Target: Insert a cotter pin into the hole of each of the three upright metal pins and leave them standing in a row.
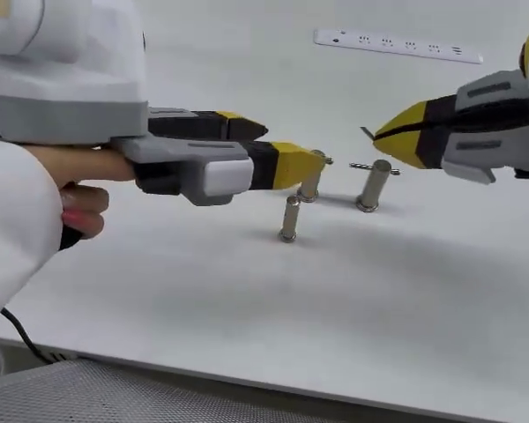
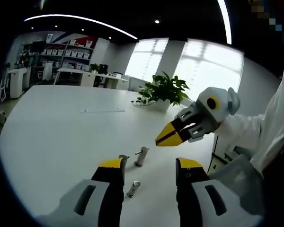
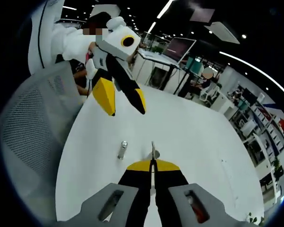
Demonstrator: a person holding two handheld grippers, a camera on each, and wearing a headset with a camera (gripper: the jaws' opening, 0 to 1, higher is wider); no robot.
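1 cotter pin (image 3: 152, 148) clamped in right gripper (image 3: 153, 165).

Left gripper (image 2: 150, 164) jaws stand apart above three metal pins (image 2: 141, 156) on the white table (image 2: 61, 123), right gripper (image 2: 160, 141) hovering beyond

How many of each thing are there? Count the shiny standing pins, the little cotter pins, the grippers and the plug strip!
Upright metal pins: 3
Grippers, the left gripper and the right gripper: 2
Cotter pins: 3, one of them held by the right gripper
Power strip: 1
Total: 9
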